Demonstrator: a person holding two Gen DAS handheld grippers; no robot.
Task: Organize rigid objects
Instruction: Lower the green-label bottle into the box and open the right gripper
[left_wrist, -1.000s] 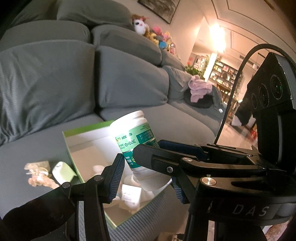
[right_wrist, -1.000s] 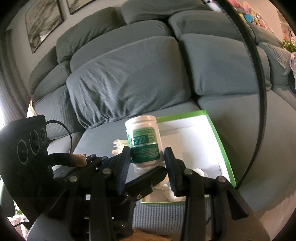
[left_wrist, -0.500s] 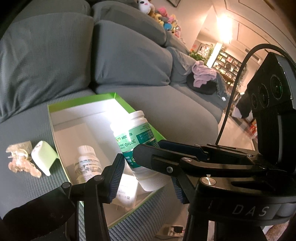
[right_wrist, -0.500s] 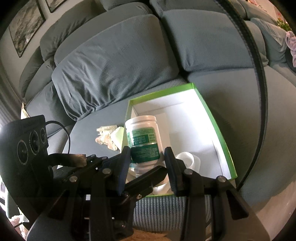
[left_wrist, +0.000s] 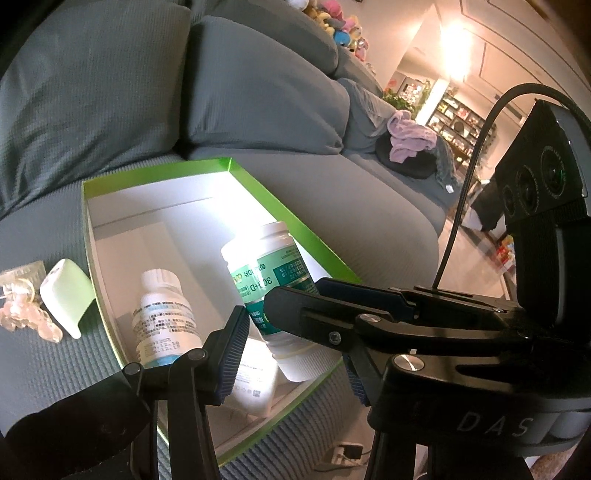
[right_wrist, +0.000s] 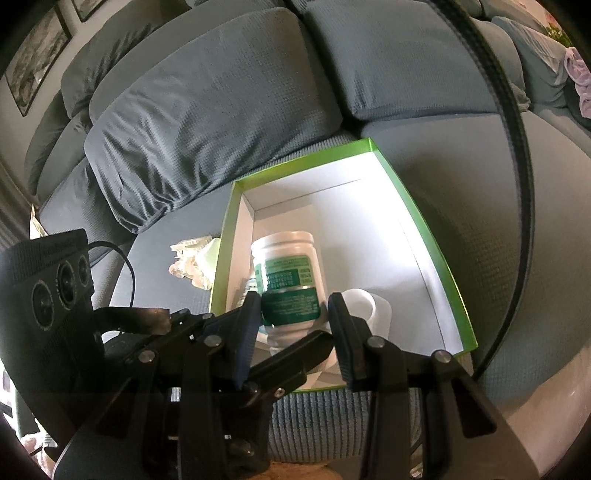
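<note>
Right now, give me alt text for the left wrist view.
Both grippers clamp a green-labelled white bottle over an open green box on a grey sofa. A smaller bottle lies inside; a pale green piece sits outside.

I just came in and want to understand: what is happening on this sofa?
A person with two handheld grippers is packing bottles. The right gripper grips a white plastic bottle with a green label, tilted over the open green-edged white cardboard box on the grey sofa. The left gripper brackets it too; its grip is unclear. A smaller white bottle is already inside.
</note>
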